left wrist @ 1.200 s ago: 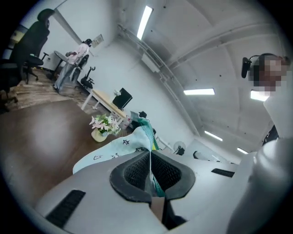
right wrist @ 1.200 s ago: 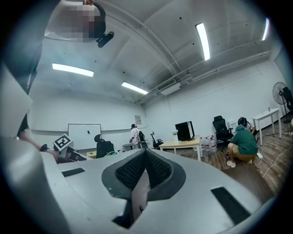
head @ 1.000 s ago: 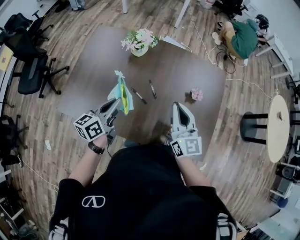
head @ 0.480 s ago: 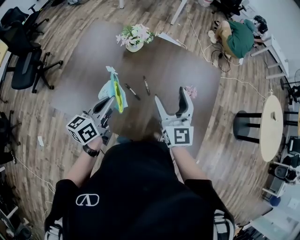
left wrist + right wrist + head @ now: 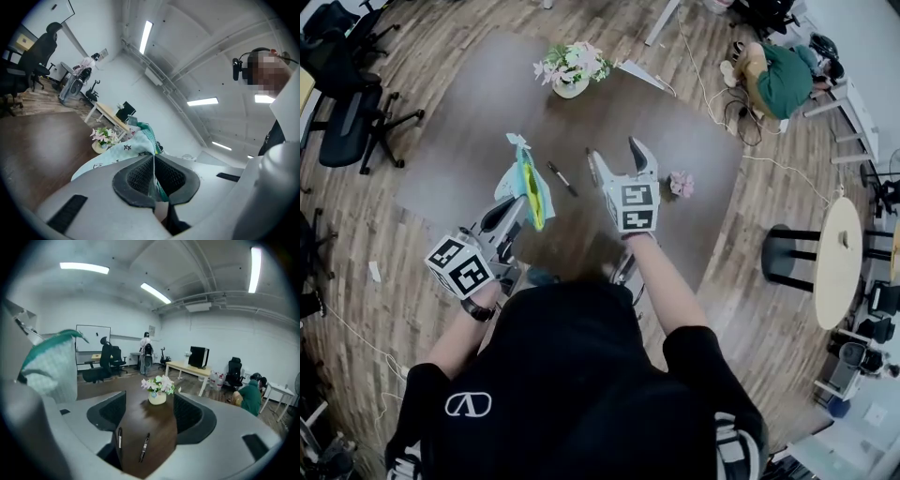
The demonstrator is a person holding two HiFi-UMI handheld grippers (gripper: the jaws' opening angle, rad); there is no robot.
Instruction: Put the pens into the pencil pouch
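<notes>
The left tongs [image 5: 153, 159] are pressed together on one edge of the pencil pouch [image 5: 528, 178], a mint fabric with small stars. It stands up from their tips with its yellow-lined mouth showing in the head view. The right tongs [image 5: 615, 152] have just sprung wide and drawn in slightly, and they grip nothing. In the right gripper view the two pens [image 5: 144, 447] lie on the brown table [image 5: 469, 122] just ahead of and below the tips, framed in the gap but untouched. The step in hand looks like picking up the first pen. To do it well, I would take one pen only, probably the pen with the pale band [image 5: 119, 438] on the left tongs' side. Lower the tips so a jaw goes either side of its barrel near the middle, and close across it so it does not swing when lifted. The left tongs should hold the pouch mouth steady. No wording can be read: print on the pens is too small, the marker cube [image 5: 633, 206] carries only black-and-white squares, and the person's shirt bears a white emblem [image 5: 467, 404] without legible letters.
</notes>
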